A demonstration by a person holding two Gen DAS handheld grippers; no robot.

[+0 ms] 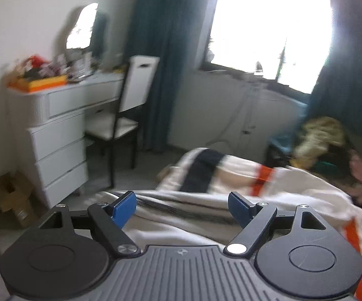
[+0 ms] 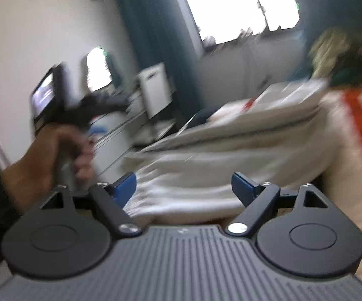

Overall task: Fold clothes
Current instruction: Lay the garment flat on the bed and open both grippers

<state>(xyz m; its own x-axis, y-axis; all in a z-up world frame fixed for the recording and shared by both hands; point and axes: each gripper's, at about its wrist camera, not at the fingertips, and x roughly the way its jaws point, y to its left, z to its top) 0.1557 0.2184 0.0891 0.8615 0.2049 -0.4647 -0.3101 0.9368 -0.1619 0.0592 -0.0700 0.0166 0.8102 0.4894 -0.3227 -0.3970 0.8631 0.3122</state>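
A pale striped garment [image 1: 181, 208] lies spread on the bed, just beyond my left gripper [image 1: 182, 209]. That gripper stands open, its blue pads wide apart and nothing between them. My right gripper [image 2: 183, 188] is open too and hovers over the same pale cloth [image 2: 206, 165], which is blurred. A cream blanket with a navy band and an orange stripe [image 1: 213, 173] covers the bed under the garment. In the right wrist view a person's hand [image 2: 55, 148] grips the handle of the left gripper at the left.
A white dresser [image 1: 55, 130] with clutter on top stands at the left, a white chair [image 1: 128, 110] beside it. Teal curtains [image 1: 155, 50] frame a bright window. A heap of mixed clothes [image 1: 331, 145] lies at the right of the bed. A cardboard box [image 1: 13, 195] sits on the floor.
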